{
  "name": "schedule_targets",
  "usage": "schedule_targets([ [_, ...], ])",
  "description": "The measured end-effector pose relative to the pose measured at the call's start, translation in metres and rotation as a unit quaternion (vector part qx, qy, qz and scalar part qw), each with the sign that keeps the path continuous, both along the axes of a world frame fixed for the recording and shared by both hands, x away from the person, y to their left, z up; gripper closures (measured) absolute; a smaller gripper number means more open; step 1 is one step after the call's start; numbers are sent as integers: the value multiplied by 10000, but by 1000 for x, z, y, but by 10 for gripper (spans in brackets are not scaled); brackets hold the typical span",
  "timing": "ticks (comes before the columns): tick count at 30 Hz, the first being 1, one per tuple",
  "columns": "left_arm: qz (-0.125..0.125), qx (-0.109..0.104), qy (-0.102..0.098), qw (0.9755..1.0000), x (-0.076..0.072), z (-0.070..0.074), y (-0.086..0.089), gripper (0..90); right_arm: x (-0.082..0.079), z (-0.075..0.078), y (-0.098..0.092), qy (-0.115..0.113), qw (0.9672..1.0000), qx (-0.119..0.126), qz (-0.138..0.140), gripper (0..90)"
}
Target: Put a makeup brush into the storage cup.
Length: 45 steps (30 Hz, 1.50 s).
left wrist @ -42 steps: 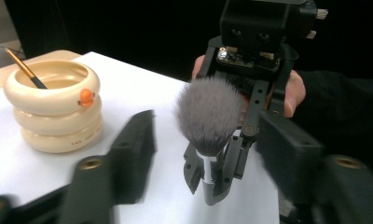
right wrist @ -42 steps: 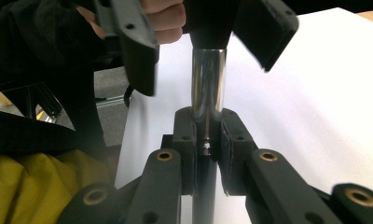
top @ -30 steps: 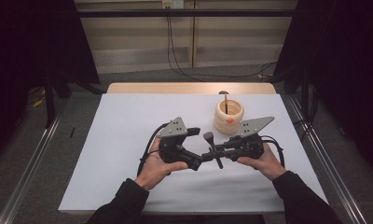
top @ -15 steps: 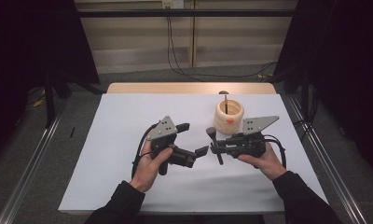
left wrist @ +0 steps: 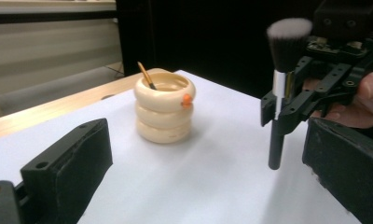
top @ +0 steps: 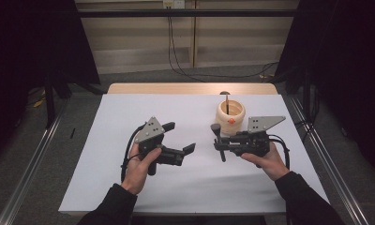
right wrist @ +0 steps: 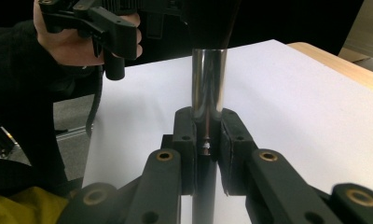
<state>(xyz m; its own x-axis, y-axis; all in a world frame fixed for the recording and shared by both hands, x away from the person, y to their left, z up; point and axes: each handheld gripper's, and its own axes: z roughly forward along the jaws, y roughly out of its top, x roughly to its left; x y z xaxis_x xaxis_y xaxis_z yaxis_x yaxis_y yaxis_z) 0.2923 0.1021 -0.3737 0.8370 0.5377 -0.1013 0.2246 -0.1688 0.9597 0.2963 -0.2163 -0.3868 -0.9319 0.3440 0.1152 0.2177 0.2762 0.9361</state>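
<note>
Two grippers | your right gripper (top: 219, 144) clamps the brush (top: 218, 137) upright, near the holder (top: 231, 115) | your left gripper (top: 179, 138) gapes empty

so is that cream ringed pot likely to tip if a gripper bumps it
Probably not easily: the pot looks squat, with three stacked bulging rings and a broad base flat on the white sheet. A push would likelier slide it on that smooth surface. The thin stick leaning inside could rattle or shift.
</note>
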Motion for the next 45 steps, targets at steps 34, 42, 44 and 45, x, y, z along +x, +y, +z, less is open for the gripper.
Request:
schedule_targets([
  [34, 815, -219, -165, 9963, -32, -28, 65, 15, 3, 2, -11, -92, 9987, 147, -488, 793],
  [42, 1178, -242, -140, 9926, -35, -40, 74, 7, 5, 2, -17, -109, 9975, 201, -663, 793],
  [44, 1237, -364, -117, 9916, -35, -41, 77, 8, 5, 3, -19, -114, 9971, 208, -718, 793],
  [45, 1281, -352, -97, 9911, -36, -41, 79, 7, 5, 3, -19, -123, 9971, 216, -721, 793],
])
